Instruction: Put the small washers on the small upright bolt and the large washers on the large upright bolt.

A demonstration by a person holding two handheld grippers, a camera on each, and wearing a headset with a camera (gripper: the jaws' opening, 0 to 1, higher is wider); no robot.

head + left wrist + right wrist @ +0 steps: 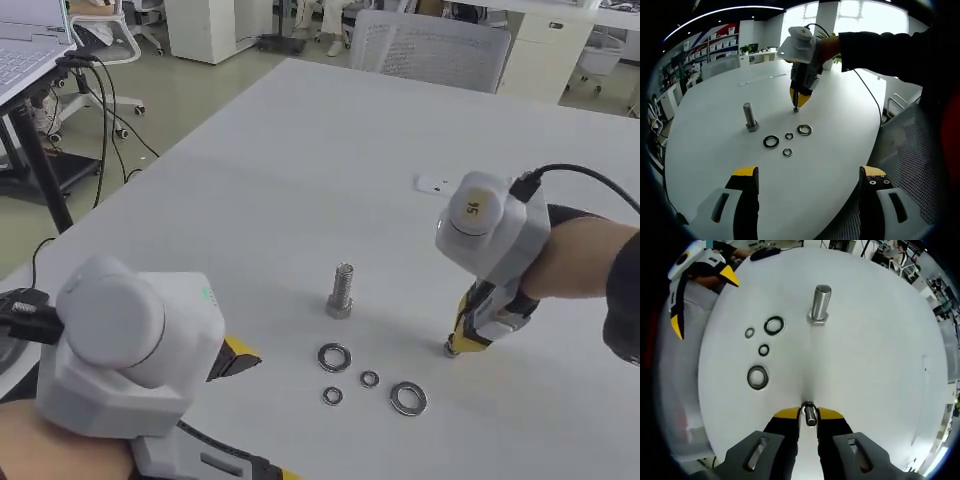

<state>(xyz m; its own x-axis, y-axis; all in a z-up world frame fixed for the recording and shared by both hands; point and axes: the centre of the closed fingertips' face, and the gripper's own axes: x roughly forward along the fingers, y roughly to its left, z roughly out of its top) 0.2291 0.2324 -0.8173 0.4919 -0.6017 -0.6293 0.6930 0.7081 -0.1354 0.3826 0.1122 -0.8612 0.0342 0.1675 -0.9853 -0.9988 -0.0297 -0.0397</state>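
Head view: the right gripper (455, 345) stands tip-down on the table (300, 180), with the large bolt (341, 291) upright to its left and four washers (322, 357) near. Left gripper view: the left gripper (809, 172) gapes wide with nothing between its jaws, and the washers lie ahead. Right gripper view: the jaws pinch the small bolt (810, 415), with the large bolt straight ahead.

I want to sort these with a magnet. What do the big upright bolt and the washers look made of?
The big upright bolt looks like bright silvery metal, likely plated steel: its threads and head catch light. The large washers and small washers look like grey metal with a duller sheen. The alloy cannot be told.
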